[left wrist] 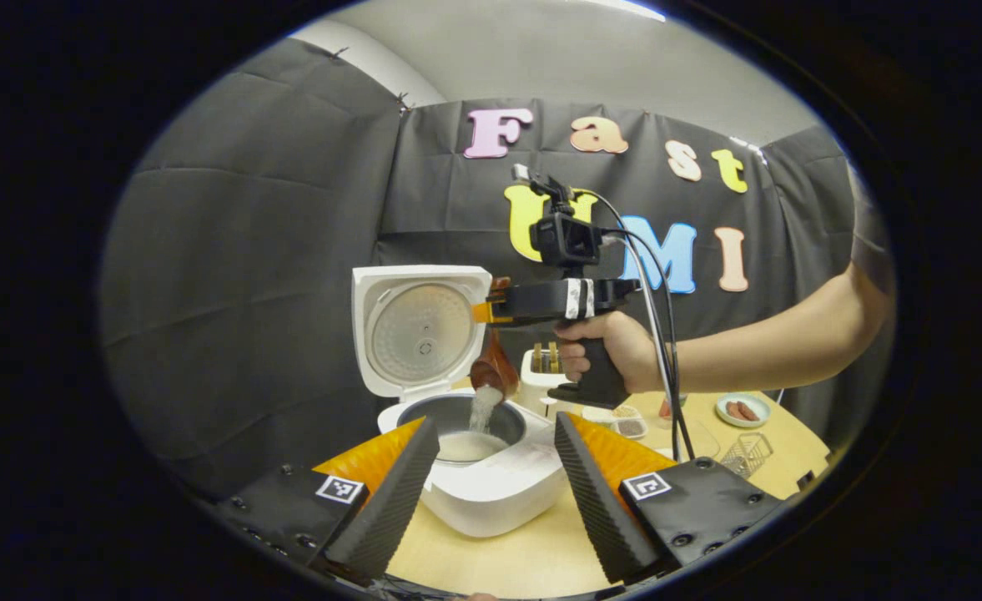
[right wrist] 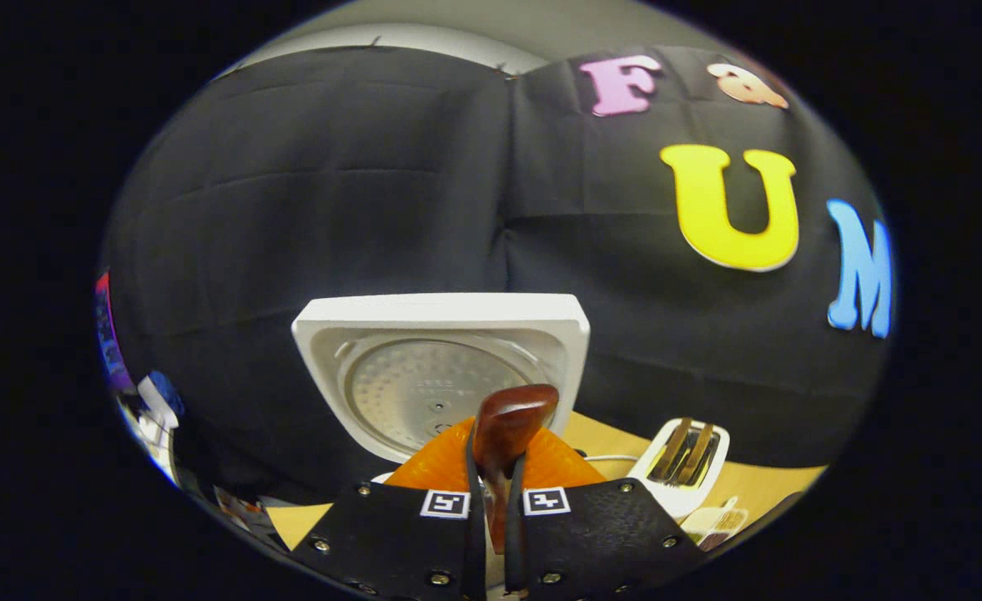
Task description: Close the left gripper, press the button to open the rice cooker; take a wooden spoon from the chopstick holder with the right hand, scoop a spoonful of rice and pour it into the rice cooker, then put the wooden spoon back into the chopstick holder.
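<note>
Nearest the lens in the left gripper view, the left gripper [left wrist: 491,467] hung idle above the pale wooden table [left wrist: 499,559], its ribbed fingers spread wide and gripping nothing. Just beyond them sat the white, rounded rice cooker [left wrist: 491,492], its square lid [left wrist: 420,330] standing upright on the far side, so the button press looked finished. Over the open pot, the right gripper [left wrist: 491,313], held in a person's hand [left wrist: 616,351], had its jaws clamped on the handle of the dark brown wooden spoon [left wrist: 493,371]. The bowl was tipped down and white rice [left wrist: 482,409] streamed into the inner pot [left wrist: 461,430]. In the right gripper view, the spoon's handle end [right wrist: 511,421] stuck up between the two closed fingers.

The scoop was judged done and the pour under way; what remained was emptying the spoon and carrying it back to the chopstick holder, which could not be identified with certainty. Just right of and behind the cooker stood a white toaster [left wrist: 545,371]. Farther right were small dishes [left wrist: 741,409] and a wire basket [left wrist: 745,455], clutter the return trip might have to clear.
</note>
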Demonstrator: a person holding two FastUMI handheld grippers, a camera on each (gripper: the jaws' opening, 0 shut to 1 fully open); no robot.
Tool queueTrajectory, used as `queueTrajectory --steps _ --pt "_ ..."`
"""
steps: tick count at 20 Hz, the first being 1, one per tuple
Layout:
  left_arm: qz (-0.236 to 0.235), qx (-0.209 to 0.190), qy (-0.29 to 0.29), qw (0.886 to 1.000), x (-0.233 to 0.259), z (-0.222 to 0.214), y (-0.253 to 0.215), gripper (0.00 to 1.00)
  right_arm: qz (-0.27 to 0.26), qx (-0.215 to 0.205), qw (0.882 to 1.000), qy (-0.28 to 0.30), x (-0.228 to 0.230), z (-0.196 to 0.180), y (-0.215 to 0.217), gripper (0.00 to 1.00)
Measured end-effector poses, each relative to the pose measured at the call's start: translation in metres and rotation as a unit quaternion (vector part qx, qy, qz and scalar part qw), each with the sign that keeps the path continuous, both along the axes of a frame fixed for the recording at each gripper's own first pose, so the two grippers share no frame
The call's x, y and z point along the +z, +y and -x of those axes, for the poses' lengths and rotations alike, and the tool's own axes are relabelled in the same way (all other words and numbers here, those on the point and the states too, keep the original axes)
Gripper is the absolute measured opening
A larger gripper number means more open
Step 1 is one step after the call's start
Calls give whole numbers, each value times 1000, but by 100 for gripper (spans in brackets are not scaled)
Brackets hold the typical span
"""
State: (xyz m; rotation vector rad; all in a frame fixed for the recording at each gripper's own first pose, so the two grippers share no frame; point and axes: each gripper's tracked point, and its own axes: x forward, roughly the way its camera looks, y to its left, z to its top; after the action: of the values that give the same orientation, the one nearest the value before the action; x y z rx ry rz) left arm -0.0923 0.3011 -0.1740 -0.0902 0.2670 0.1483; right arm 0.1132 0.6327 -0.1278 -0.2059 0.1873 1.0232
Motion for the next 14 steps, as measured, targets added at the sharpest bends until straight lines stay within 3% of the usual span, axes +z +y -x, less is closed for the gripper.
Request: queueTrajectory --steps 4,7,11,14 --pt "2 1 -7 1000 -3 -8 -2 97 13 50 995 -82 18 26 7 9" --pt "2 7 -14 1000 1 -9 0 95 6 66 993 -93 27 35 3 9" --pt "5 8 -15 1000 1 -8 -1 97 -43 37 998 -16 37 16 -13 9" --pt "14 3 -18 1000 2 -8 -4 97 -90 -32 992 82 40 -15 -42 9"
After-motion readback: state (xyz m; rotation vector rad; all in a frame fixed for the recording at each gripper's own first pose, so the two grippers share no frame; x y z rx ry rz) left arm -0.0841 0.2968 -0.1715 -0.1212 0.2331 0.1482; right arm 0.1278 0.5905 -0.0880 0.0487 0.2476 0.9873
